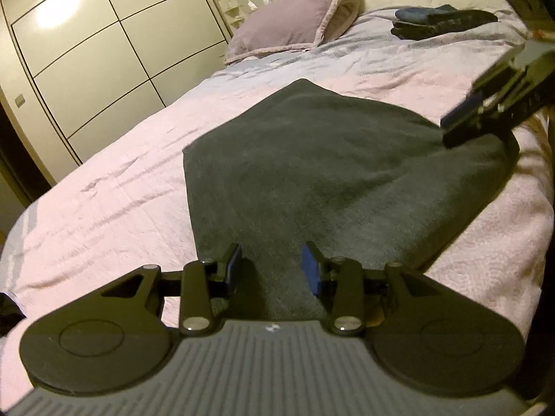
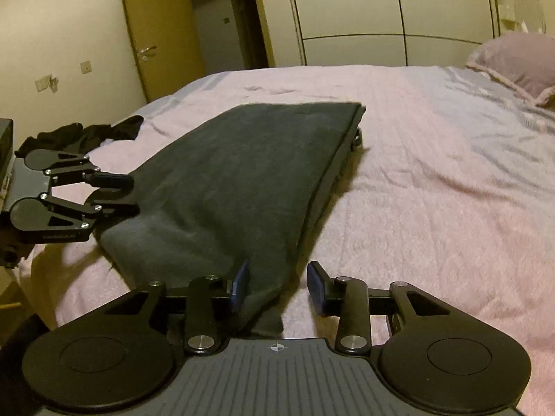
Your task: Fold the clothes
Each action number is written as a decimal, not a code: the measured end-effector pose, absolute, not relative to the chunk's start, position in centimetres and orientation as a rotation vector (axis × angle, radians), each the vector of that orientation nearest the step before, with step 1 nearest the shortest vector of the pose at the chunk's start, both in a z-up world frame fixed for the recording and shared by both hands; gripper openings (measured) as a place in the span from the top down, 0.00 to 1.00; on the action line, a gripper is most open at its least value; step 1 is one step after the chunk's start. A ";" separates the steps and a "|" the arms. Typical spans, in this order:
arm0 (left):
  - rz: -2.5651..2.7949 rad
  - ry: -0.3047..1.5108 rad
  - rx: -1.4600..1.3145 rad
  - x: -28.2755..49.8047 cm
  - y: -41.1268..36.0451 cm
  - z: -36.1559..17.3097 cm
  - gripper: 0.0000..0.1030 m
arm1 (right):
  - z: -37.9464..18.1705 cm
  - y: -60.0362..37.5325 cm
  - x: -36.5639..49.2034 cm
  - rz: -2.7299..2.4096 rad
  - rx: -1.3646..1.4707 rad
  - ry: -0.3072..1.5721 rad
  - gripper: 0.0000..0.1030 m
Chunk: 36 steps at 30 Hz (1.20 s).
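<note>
Currently a folded dark grey garment (image 1: 312,173) is being left flat on the pink bedspread (image 1: 104,208); both the left claw (image 1: 272,270) and the right claw (image 2: 277,286) are being held open over its near edge, gripping nothing.

Both tools are built alike. The left gripper (image 1: 272,270) has matte black linkage arms ending in two broad round discs, each with a faint inner circle, joined by shiny silver pivot screws. Its fingers (image 1: 311,270) carry blue pads. A grey ribbed plate sits behind, marked with a small white crosshair. The right gripper (image 2: 277,286) shows the same black arms, triangular cut-outs, silver screws and blue pads
</note>
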<state>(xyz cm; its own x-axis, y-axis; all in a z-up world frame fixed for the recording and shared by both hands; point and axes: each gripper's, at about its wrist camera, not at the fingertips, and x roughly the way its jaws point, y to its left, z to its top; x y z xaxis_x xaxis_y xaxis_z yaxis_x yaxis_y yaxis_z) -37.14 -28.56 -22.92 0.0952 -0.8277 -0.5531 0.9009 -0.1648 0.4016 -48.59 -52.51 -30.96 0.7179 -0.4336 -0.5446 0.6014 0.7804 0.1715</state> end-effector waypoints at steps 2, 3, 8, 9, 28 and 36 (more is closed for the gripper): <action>-1.511 0.091 0.835 -37.3 -28.0 -22.8 0.66 | -29.8 -51.6 -49.8 -0.610 0.359 0.450 0.63; -1.502 0.069 0.829 -37.7 -27.7 -22.5 0.67 | -29.3 -51.1 -50.5 -0.620 0.370 0.415 0.63; -1.512 0.034 0.774 -39.2 -26.7 -21.0 0.67 | -27.6 -47.4 -50.8 -0.582 0.318 0.321 0.63; -1.511 0.050 0.788 -39.2 -27.0 -21.5 0.67 | -27.7 -46.5 -49.7 -0.545 0.274 0.334 0.63; -1.463 0.147 0.679 -35.5 -26.4 -18.9 0.66 | -27.2 -49.4 -49.0 -0.587 0.257 0.417 0.63; -1.526 0.243 0.881 -33.1 -36.0 -22.3 0.64 | -28.4 -57.1 -40.2 -0.439 0.137 0.556 0.63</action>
